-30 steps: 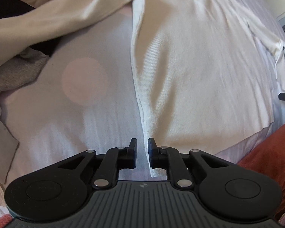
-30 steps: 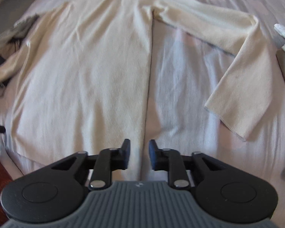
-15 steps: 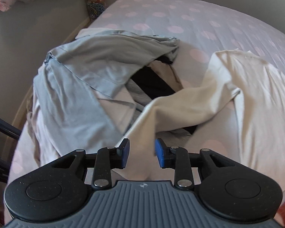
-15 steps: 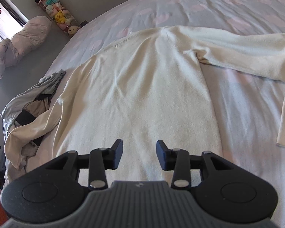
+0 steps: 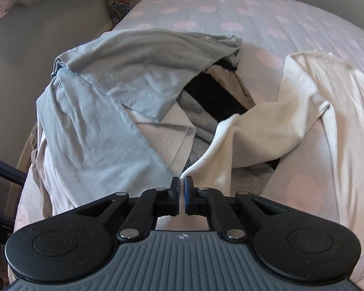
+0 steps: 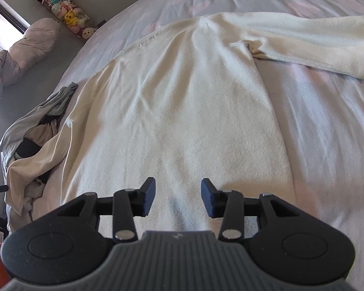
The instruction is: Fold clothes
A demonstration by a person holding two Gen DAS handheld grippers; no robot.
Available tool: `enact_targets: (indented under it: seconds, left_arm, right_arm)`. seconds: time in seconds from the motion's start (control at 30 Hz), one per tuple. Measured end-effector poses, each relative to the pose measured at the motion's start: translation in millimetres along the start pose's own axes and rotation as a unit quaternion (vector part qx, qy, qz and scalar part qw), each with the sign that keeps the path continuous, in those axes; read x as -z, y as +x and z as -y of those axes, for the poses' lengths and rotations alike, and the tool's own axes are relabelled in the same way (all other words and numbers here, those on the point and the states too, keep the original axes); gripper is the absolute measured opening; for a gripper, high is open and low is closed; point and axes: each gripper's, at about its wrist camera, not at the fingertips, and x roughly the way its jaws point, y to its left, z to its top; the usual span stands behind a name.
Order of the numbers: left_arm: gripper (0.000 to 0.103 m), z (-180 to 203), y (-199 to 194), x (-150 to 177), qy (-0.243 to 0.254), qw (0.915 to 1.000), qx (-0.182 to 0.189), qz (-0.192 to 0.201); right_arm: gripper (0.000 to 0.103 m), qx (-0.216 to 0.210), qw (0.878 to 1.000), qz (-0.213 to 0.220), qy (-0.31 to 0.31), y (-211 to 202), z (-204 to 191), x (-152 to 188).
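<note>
Since the earlier frame, the left tool (image 5: 181, 184) is closing from apart to clamped on the cuff of the cream knit sweater's (image 6: 182, 111) left sleeve (image 5: 262, 131). That sleeve is lying across a heap of grey, black and beige clothes (image 5: 114, 97) at 11 o'clock. Right tool (image 6: 177, 195) is hovering with jaws apart above the sweater body, which is lying flat on the lilac pink-dotted bed (image 6: 315, 126), its other sleeve extending toward 2 o'clock.

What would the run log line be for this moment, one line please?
stage: sleeve fold-in | left gripper: shut on cream sweater cuff | right gripper: open over sweater body | clothes pile: unfolded
</note>
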Motion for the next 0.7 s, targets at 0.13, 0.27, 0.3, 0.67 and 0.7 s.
enact_targets:
  seconds: [0.13, 0.27, 0.3, 0.67, 0.7]
  left_arm:
    - [0.001, -14.6, -36.1, -26.9, -0.042, 0.9981, 0.028, 0.037]
    - [0.001, -25.4, -63.1, -66.1, -0.071, 0.9953, 0.028, 0.06]
    - [0.001, -27.5, -67.0, -75.8, -0.075, 0.9951, 0.019, 0.062]
    - [0.0, -27.5, -75.1, -137.5, -0.107, 0.9933, 0.017, 0.04]
    - [0.0, -21.9, -78.5, -140.2, -0.109, 0.9925, 0.04, 0.038]
  right_arm:
    - [0.046, -0.001, 1.0, -0.005, 0.008, 2.9, 2.8, -0.6]
    - [0.047, -0.003, 1.0, -0.009, 0.014, 5.3, 5.0, -1.0]
    - [0.047, -0.004, 1.0, -0.01, 0.013, 5.6, 5.1, -0.9]
    - [0.049, 0.01, 0.999, 0.009, 0.046, -0.2, 14.3, -1.1]
    - [0.051, 0.014, 0.999, 0.015, 0.05, -2.4, 15.4, -1.4]
